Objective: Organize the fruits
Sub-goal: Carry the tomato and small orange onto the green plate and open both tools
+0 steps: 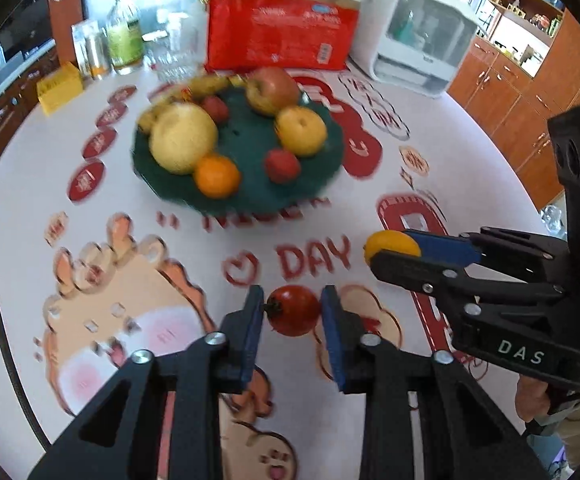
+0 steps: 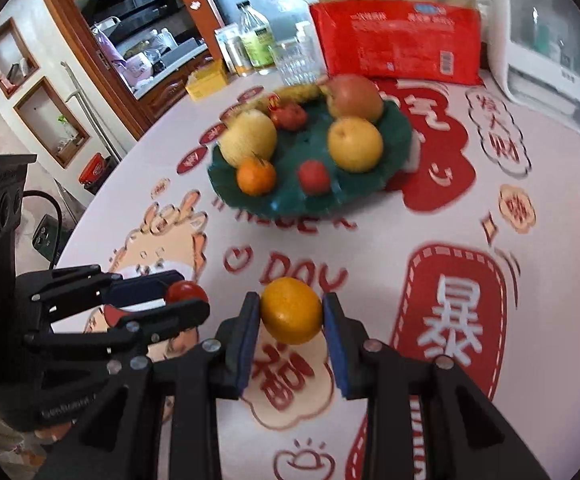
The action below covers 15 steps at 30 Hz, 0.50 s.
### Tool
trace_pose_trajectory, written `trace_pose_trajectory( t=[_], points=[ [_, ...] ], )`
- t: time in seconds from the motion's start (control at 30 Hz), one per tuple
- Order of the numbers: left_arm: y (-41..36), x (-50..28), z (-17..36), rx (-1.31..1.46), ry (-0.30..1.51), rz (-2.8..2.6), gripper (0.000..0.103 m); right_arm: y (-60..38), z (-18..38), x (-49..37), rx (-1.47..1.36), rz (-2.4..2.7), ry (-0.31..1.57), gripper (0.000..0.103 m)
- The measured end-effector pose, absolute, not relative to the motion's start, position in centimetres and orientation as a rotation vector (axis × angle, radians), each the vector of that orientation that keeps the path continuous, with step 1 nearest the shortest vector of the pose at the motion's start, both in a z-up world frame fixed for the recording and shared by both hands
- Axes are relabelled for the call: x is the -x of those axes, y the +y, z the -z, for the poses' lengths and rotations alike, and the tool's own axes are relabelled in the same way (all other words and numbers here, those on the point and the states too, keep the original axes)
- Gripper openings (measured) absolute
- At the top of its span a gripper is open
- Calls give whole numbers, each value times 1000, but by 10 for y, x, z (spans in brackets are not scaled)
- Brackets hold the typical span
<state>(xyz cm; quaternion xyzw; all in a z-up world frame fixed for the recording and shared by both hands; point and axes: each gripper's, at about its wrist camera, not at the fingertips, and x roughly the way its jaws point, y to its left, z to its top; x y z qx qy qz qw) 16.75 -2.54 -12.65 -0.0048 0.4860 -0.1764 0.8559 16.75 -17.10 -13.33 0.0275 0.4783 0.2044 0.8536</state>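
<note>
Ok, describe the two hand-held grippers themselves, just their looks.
Both are matte black plastic frames with silver screws. The left hand-held gripper and the right hand-held gripper each carry two flat blue pads. The right one's body has white "DAS" lettering and round holes in its upright block. A black cable trails beside the left one.

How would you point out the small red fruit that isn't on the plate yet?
Start at the green plate piled with fruit, then come toward the camera across the printed tablecloth. The small red fruit sits clamped between the left gripper pads; its neighbour in the right gripper is orange.
</note>
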Motion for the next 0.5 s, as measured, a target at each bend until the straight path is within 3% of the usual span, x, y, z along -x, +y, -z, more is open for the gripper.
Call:
trace_pose_trajectory(
  t=[0.5],
  points=[
    [8,-282,30,-26,838,365,25,-133,62,-242,30,-393,845,32]
  ],
)
